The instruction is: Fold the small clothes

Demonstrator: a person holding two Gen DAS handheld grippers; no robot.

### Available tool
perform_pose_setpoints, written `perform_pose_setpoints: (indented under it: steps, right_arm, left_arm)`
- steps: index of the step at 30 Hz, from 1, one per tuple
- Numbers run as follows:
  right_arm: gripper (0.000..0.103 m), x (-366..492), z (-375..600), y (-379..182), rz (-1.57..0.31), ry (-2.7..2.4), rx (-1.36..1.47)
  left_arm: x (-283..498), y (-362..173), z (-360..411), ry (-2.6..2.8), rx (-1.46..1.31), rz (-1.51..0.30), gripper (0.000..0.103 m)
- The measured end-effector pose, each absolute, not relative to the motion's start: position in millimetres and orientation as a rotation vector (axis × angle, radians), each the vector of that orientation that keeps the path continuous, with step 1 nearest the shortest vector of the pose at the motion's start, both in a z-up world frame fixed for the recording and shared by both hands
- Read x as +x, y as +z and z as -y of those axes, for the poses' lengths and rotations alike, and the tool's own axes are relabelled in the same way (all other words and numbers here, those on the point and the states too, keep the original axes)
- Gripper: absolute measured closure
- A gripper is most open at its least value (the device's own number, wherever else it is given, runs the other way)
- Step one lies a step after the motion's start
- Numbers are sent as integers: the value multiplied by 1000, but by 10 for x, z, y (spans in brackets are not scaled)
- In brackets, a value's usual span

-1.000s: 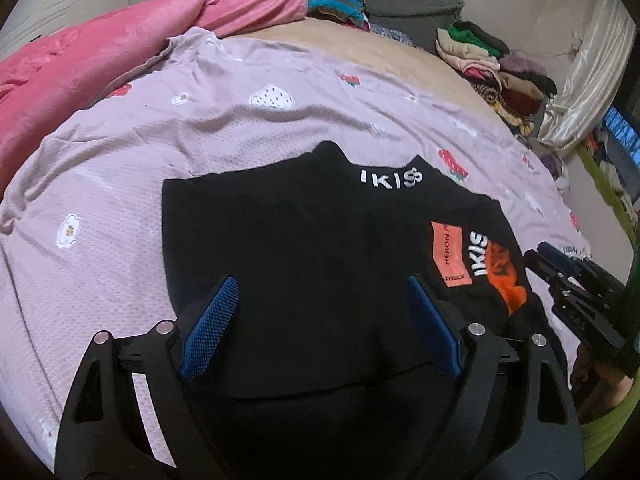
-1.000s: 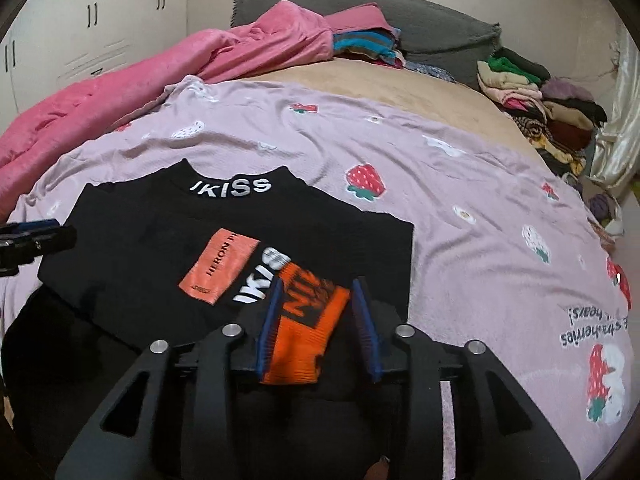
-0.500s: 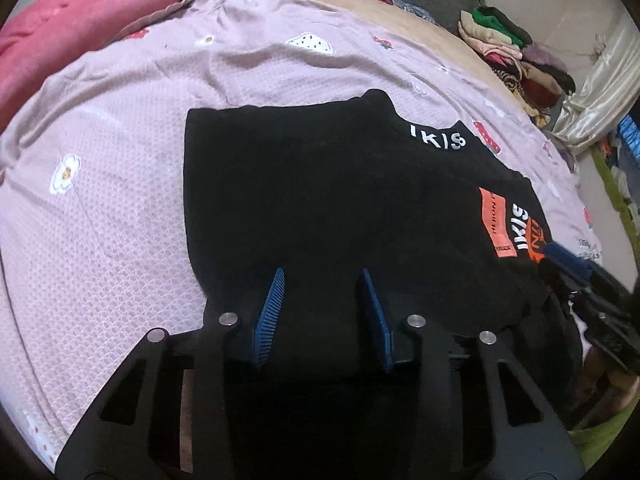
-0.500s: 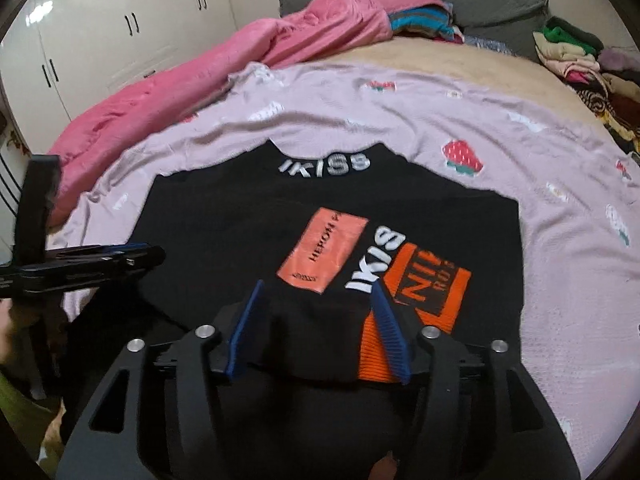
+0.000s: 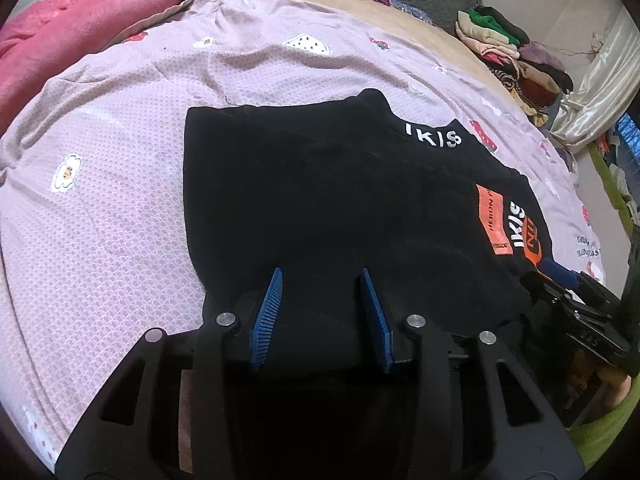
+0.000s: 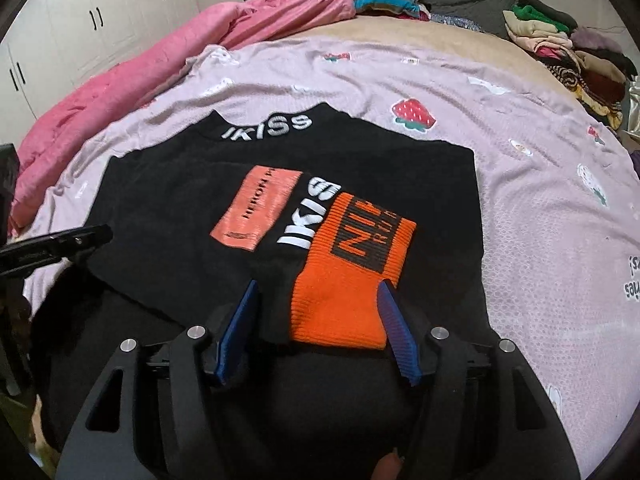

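The black sweater (image 6: 168,216) lay flat on the lilac sheet (image 6: 520,184) of the bed, collar away from the person, with one sleeve folded across the chest so that its orange cuff (image 6: 352,280) sat near the hem. That placement likely narrowed the body for the next fold. The right gripper (image 6: 318,312) had just been opening; its fingers (image 6: 396,328) stood on either side of the cuff, apparently released from it. The left gripper (image 5: 322,312) had just been closing and had stopped narrow over the hem edge; whether black cloth was pinched there I could not tell.
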State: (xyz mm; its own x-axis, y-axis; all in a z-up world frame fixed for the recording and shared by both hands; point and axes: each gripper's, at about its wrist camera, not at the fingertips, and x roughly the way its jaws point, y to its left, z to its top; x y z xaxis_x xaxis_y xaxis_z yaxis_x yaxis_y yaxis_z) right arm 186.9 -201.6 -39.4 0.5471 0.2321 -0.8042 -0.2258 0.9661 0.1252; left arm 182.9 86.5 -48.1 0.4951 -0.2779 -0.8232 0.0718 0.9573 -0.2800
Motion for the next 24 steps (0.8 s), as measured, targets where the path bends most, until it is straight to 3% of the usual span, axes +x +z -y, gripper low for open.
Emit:
perform_pose_setpoints:
  steps: [17, 19, 20, 24]
  right_arm:
    - [16, 1719, 2023, -109, -872, 262, 1]
    - [14, 1699, 2026, -74, -862, 262, 2]
    - [13, 1688, 2030, -57, -857, 259, 1]
    - [11, 1644, 2045, 0, -841, 259, 0]
  left_arm:
    - [1706, -276, -814, -213, -208, -996, 52]
    - [1692, -245, -814, -210, -207, -991, 46]
    - [1679, -222, -816, -206, -204, -986, 37]
    - [1629, -118, -812, -205, -200, -965, 33]
